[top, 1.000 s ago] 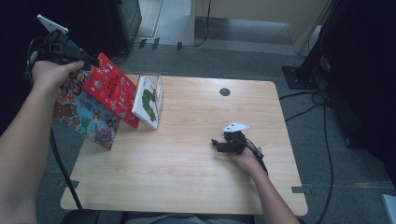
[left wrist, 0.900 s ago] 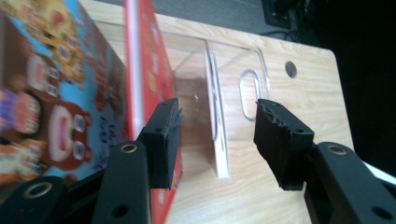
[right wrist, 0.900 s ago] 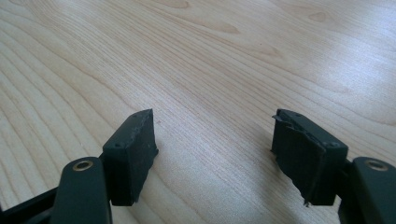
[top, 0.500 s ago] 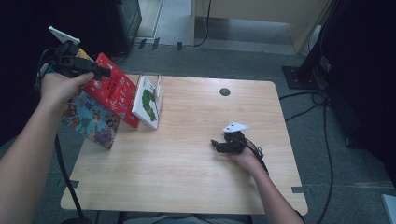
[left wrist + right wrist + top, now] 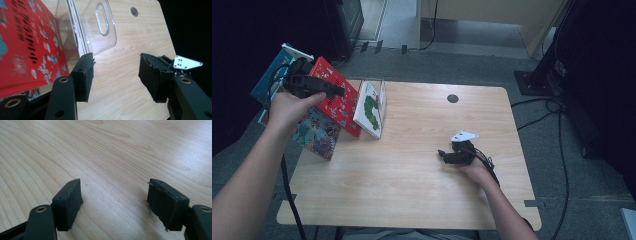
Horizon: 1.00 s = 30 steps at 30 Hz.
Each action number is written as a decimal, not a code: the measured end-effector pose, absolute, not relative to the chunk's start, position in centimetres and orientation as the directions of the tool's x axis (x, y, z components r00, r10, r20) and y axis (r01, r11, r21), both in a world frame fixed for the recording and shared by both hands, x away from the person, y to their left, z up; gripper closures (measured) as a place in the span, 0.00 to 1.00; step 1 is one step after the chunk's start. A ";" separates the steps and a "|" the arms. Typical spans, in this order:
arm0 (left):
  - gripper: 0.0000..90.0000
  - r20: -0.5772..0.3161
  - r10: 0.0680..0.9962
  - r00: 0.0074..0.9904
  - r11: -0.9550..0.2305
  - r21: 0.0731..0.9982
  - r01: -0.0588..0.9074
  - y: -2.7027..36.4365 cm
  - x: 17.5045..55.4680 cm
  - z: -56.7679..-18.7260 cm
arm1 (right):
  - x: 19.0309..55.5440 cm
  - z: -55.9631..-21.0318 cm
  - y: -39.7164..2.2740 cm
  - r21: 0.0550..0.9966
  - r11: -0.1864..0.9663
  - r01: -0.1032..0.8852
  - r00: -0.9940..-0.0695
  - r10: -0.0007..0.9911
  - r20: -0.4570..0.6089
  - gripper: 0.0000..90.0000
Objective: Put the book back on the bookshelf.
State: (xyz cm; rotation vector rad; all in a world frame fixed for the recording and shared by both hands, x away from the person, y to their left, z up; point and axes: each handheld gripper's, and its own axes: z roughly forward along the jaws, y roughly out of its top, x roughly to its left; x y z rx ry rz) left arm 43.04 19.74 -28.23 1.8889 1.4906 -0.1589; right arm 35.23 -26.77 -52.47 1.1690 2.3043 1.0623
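My left gripper (image 5: pixel 337 92) hangs over the table's left edge, just above a red book (image 5: pixel 337 102). Its jaws have just been opening and stand open with nothing between them (image 5: pixel 116 62). The red book (image 5: pixel 25 42) leans beside its left jaw. A white caterpillar book (image 5: pixel 369 107) stands in a clear holder (image 5: pixel 100 27) to the right. A patterned book (image 5: pixel 314 134) leans lower left, and a blue book (image 5: pixel 267 77) shows behind the hand. My right gripper (image 5: pixel 441 154) rests on the table (image 5: pixel 412 190), open and empty (image 5: pixel 113 187).
A dark round hole (image 5: pixel 452 98) sits in the wooden tabletop near its far edge. Cables (image 5: pixel 557 150) trail over the grey floor at the right, beside a black stand base (image 5: pixel 532 80). The right gripper's grey plate (image 5: pixel 186 62) shows far off.
My left hand and gripper have moved right and down, from beyond the table's left corner to just above the red book. The right hand has stayed still.
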 end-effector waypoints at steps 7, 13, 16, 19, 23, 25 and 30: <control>0.51 -0.504 0.789 0.350 -0.102 0.455 0.885 18.9 41.6 -30.1 | 35.2 -52.5 -26.8 0.751 0.380 0.540 -0.601 0.799 0.028 0.31; 0.51 -0.506 0.775 0.378 -0.132 0.455 0.881 18.0 40.4 -31.8 | 35.2 -52.5 -26.8 0.751 0.380 0.540 -0.601 0.799 0.028 0.30; 0.51 -0.490 0.776 0.396 -0.157 0.459 0.875 17.7 39.8 -32.7 | 35.2 -52.5 -26.8 0.751 0.380 0.539 -0.601 0.799 0.028 0.30; 0.50 -0.481 0.779 0.403 -0.169 0.457 0.873 17.3 39.2 -33.6 | 35.2 -52.5 -26.8 0.751 0.380 0.539 -0.602 0.798 0.028 0.30; 0.50 -0.488 0.772 0.407 -0.176 0.451 0.875 17.0 38.6 -35.0 | 35.2 -52.5 -26.8 0.752 0.381 0.538 -0.602 0.798 0.026 0.30; 0.50 -0.495 0.769 0.404 -0.173 0.447 0.878 16.8 38.4 -35.7 | 35.2 -52.5 -26.8 0.751 0.379 0.541 -0.600 0.799 0.029 0.30; 0.50 -0.492 0.769 0.409 -0.191 0.434 0.881 16.5 38.1 -37.2 | 35.3 -52.5 -26.8 0.752 0.382 0.537 -0.602 0.798 0.024 0.30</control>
